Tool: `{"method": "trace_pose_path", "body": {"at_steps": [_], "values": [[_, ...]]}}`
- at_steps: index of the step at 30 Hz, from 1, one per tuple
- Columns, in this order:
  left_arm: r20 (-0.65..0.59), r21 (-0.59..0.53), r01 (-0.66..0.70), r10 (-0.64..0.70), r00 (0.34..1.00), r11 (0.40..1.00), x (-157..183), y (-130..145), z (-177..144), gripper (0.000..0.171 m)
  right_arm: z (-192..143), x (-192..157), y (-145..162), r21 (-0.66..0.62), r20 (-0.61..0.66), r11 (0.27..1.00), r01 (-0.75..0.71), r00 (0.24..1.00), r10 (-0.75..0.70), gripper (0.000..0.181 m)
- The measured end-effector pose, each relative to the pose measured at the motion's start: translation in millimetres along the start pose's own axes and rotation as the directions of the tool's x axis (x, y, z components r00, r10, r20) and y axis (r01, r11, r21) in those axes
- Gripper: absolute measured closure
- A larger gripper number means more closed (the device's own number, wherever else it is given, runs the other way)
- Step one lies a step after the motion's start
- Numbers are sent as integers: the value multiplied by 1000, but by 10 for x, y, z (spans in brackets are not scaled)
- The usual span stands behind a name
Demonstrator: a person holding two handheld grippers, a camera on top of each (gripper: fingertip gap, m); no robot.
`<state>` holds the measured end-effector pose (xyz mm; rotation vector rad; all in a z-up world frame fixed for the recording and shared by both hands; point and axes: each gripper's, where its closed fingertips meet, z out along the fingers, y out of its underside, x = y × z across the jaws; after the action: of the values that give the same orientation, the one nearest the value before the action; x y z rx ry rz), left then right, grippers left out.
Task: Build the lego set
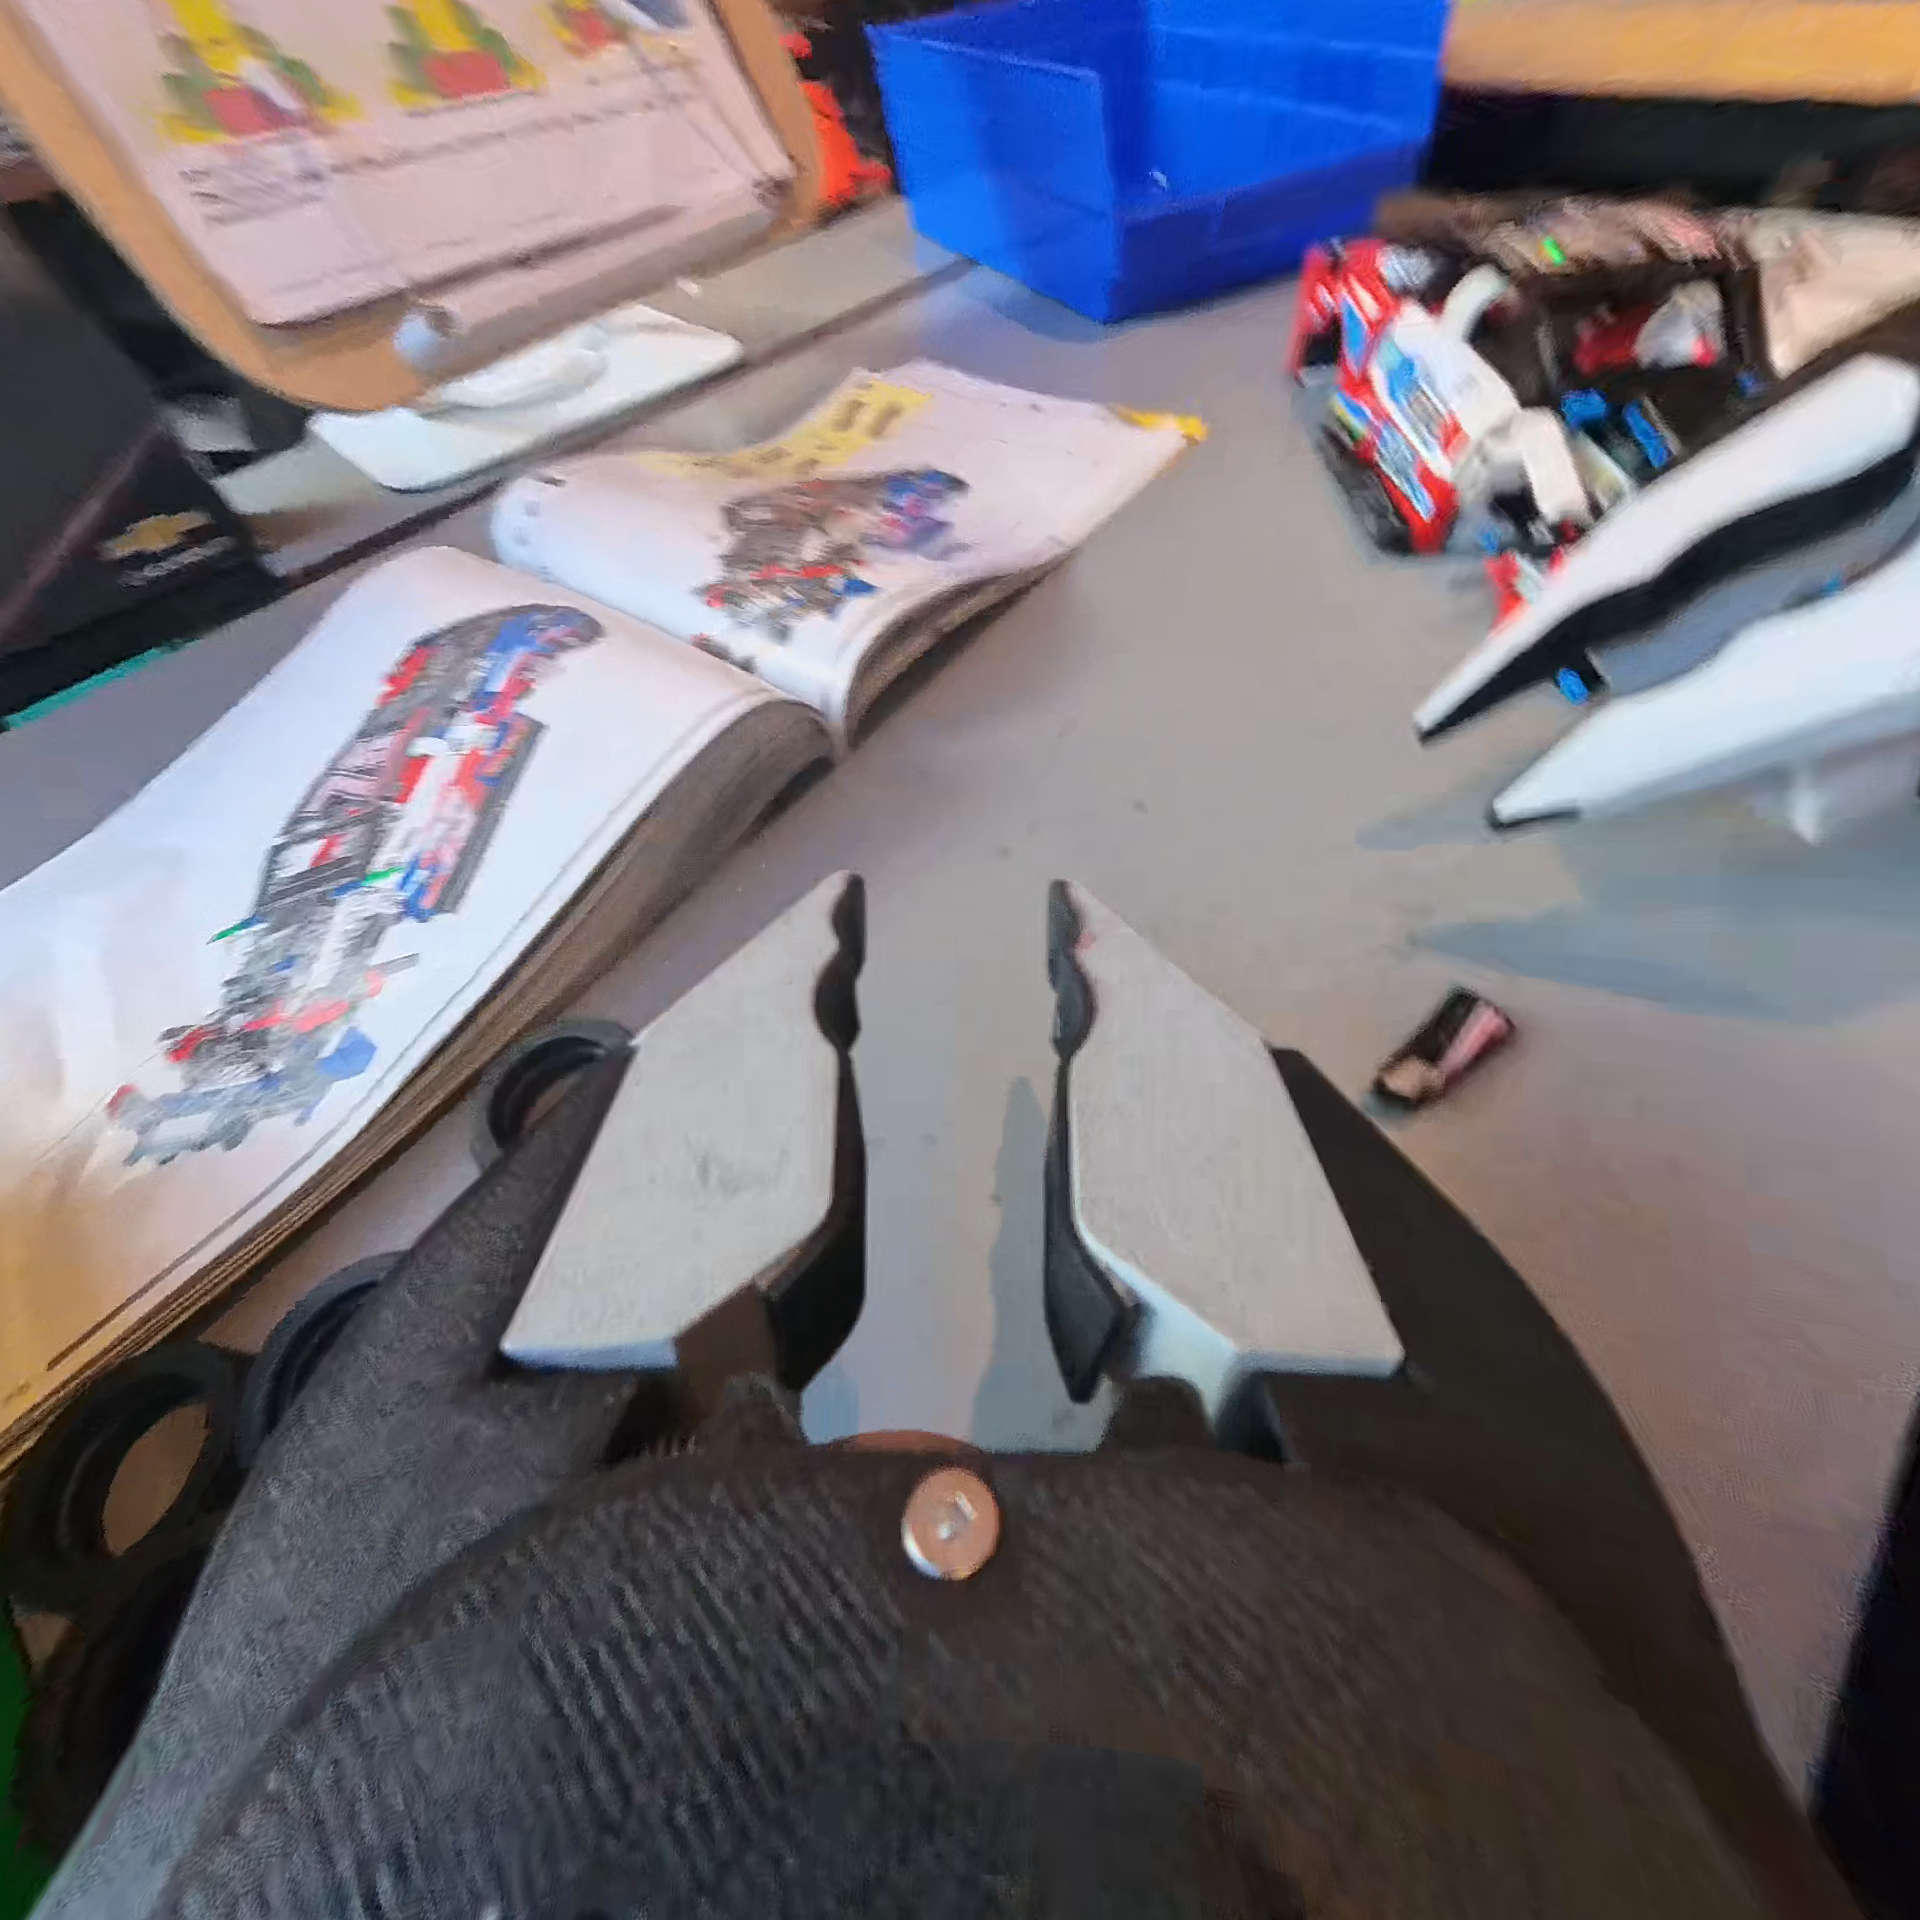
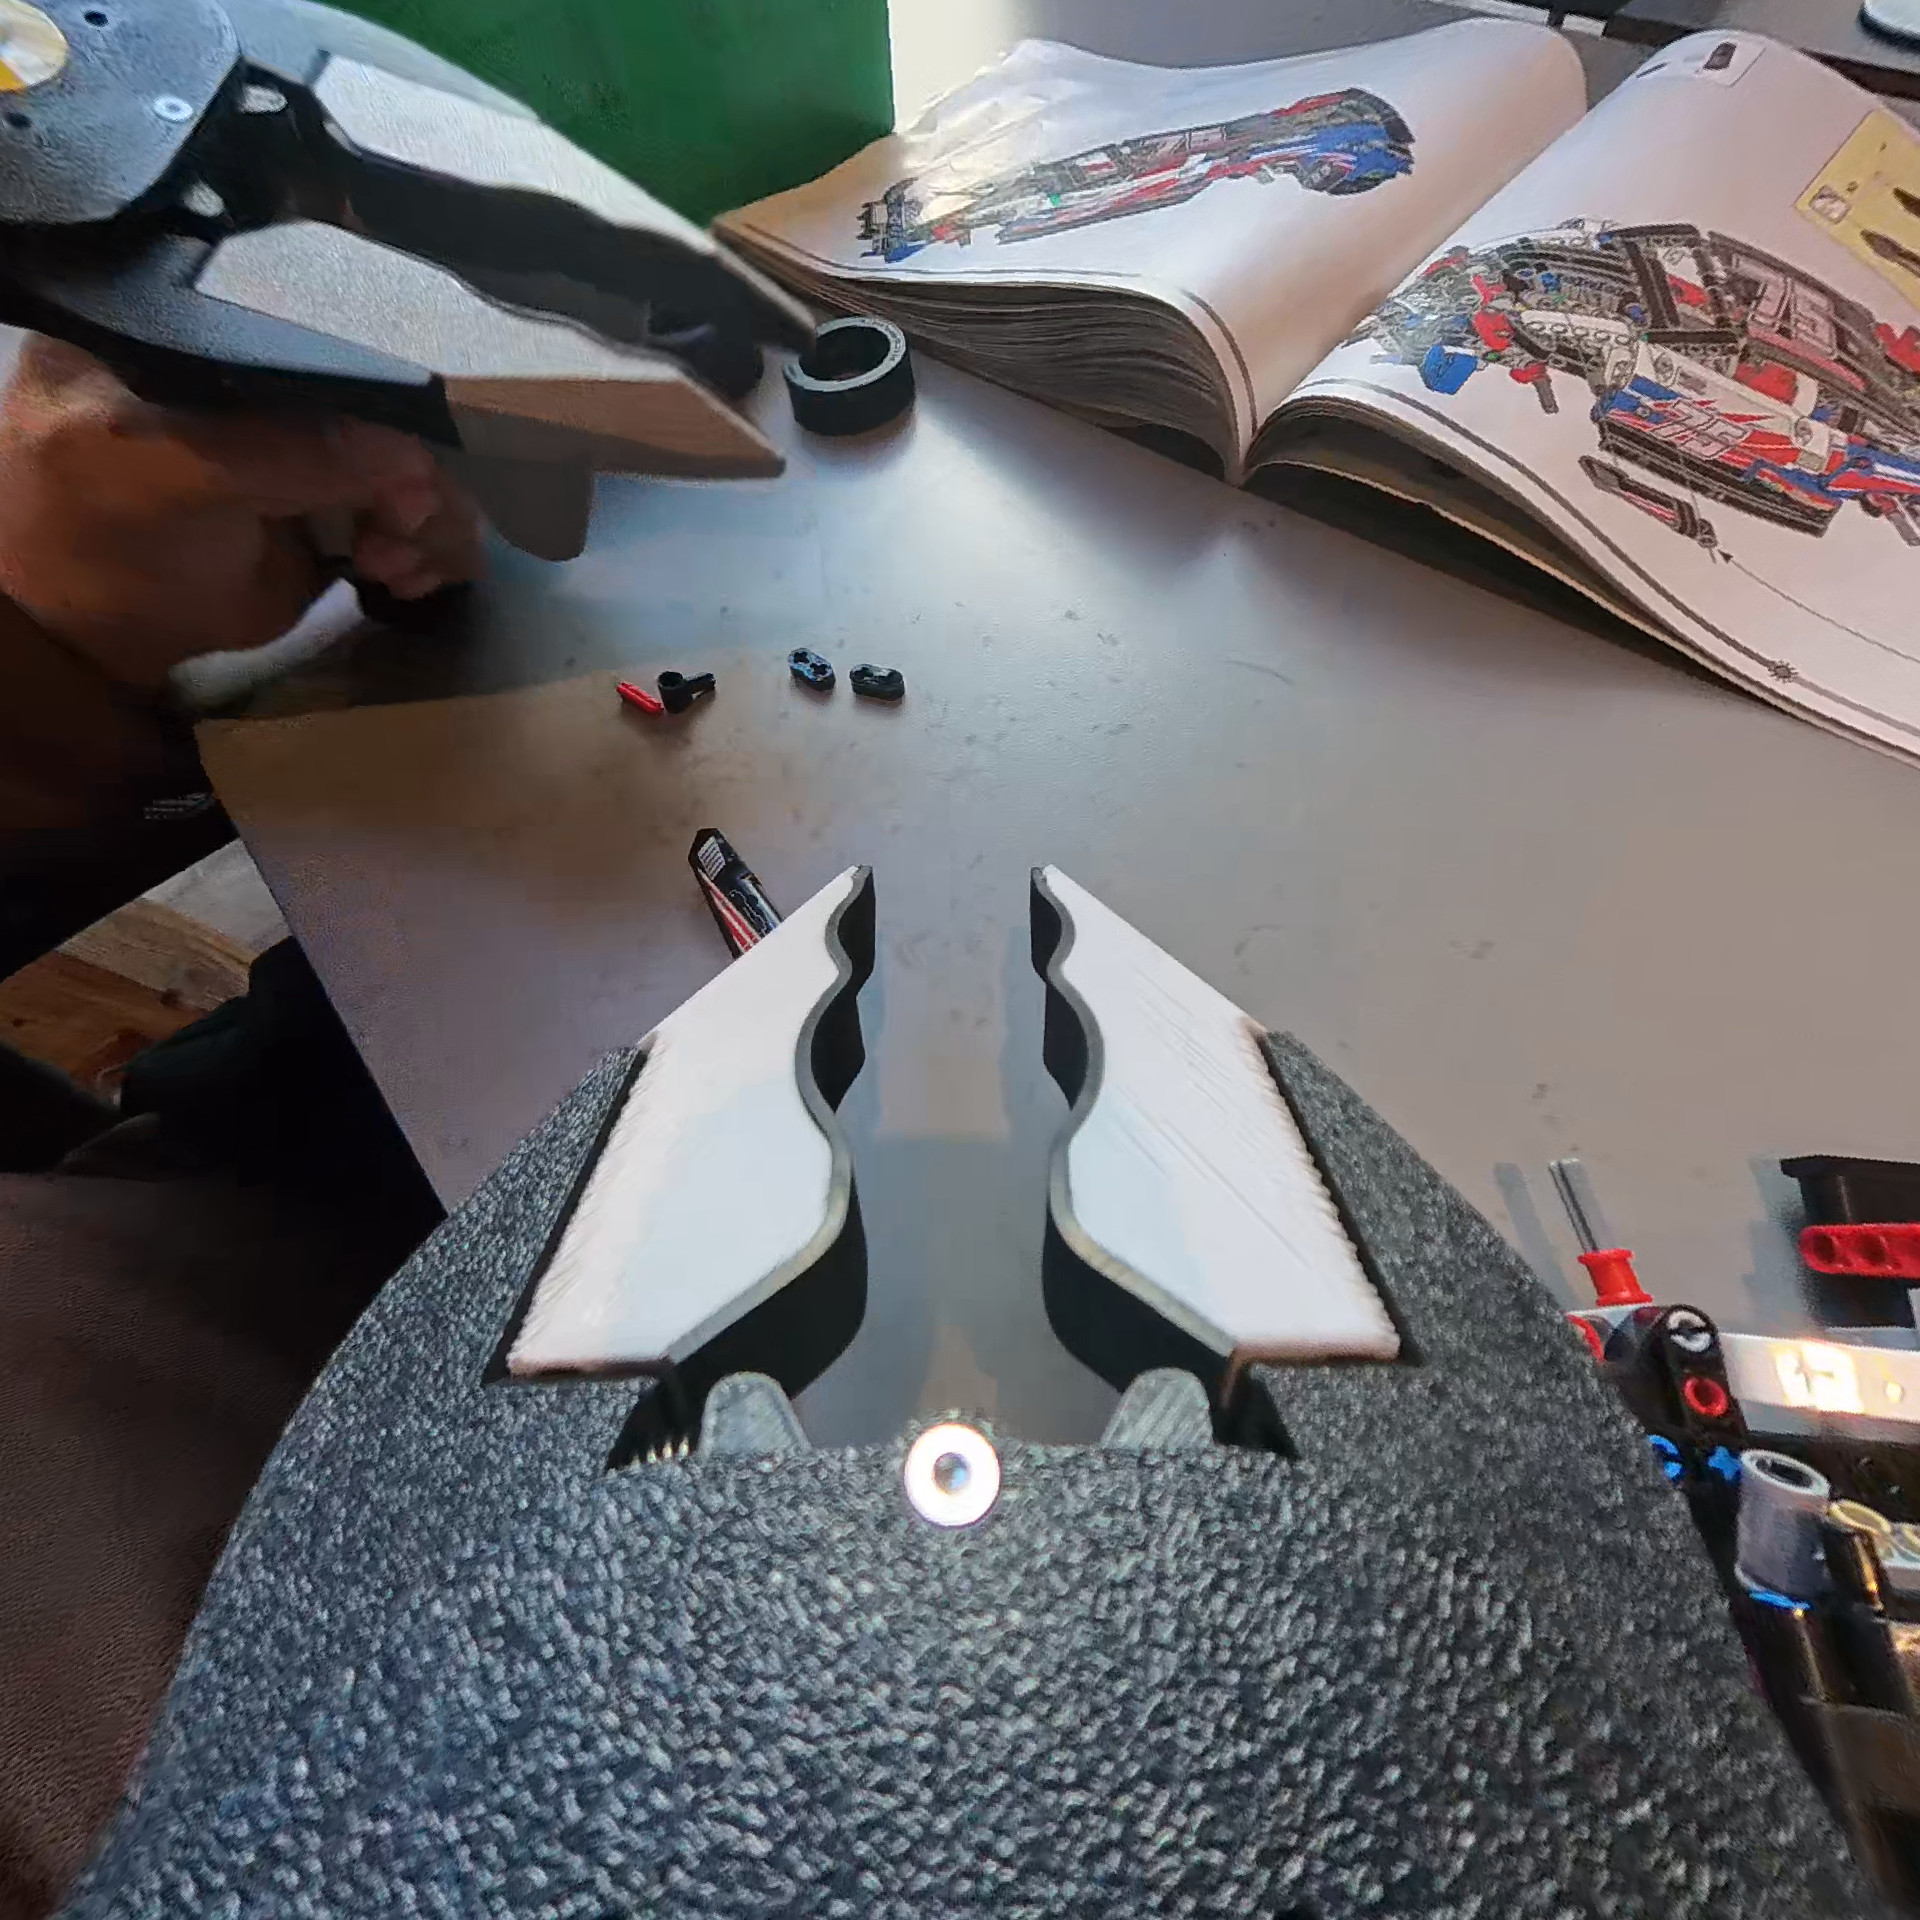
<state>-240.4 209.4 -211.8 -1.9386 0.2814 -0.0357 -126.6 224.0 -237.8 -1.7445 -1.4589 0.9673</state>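
My left gripper (image 1: 954,896) is open and empty above the grey table, beside the open instruction book (image 1: 436,790). The partly built red, white and black lego car (image 1: 1455,416) sits far right in the left wrist view, with my right gripper (image 1: 1455,774) in front of it. My right gripper (image 2: 952,883) is open and empty. A black stickered panel piece (image 2: 732,888) lies just left of its left fingertip; it also shows in the left wrist view (image 1: 1444,1042). Small loose pieces lie ahead: a red pin (image 2: 638,697), a black connector (image 2: 684,688), and two black links (image 2: 847,675).
A blue bin (image 1: 1143,156) stands at the back. A black ring (image 2: 850,372) lies near the book (image 2: 1351,312), and black tyres (image 1: 135,1475) lie beside my left gripper. The lego car's edge (image 2: 1787,1455) shows at lower right. The table edge (image 2: 312,883) runs on the left. The black connector (image 2: 684,688) lies around 7 cm away from my left fingertips. The red pin (image 2: 638,697) is about 8 cm from my left fingertips.
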Motion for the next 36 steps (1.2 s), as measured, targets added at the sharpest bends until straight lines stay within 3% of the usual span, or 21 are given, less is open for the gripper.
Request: {"method": "trace_pose_path", "body": {"at_steps": [4,12,21,25,29,32,36], "values": [[-173,-234,-128,88,981,964,198,339,-99,149,-10,-33,5,2,-1,1000,22,1000,-22,151],[-257,-404,-256,160,953,878,349,687,-380,149,-6,-81,19,-8,-46,994,109,993,-109,153],[-309,-395,-276,156,938,876,500,705,-329,171,-16,-69,8,1,-56,995,102,993,-102,153],[-319,-395,-266,141,937,879,505,704,-327,171,-12,-75,13,-1,-39,997,74,996,-74,130],[-344,-358,-247,118,931,901,509,703,-335,171,-17,-154,12,6,12,998,59,998,-59,119],[-358,-345,-230,99,929,910,513,693,-352,171,-34,-260,2,19,85,997,71,994,-72,135],[-385,-260,-289,176,906,921,643,486,-347,171,-159,-476,-105,123,221,984,126,964,-151,163]]}}
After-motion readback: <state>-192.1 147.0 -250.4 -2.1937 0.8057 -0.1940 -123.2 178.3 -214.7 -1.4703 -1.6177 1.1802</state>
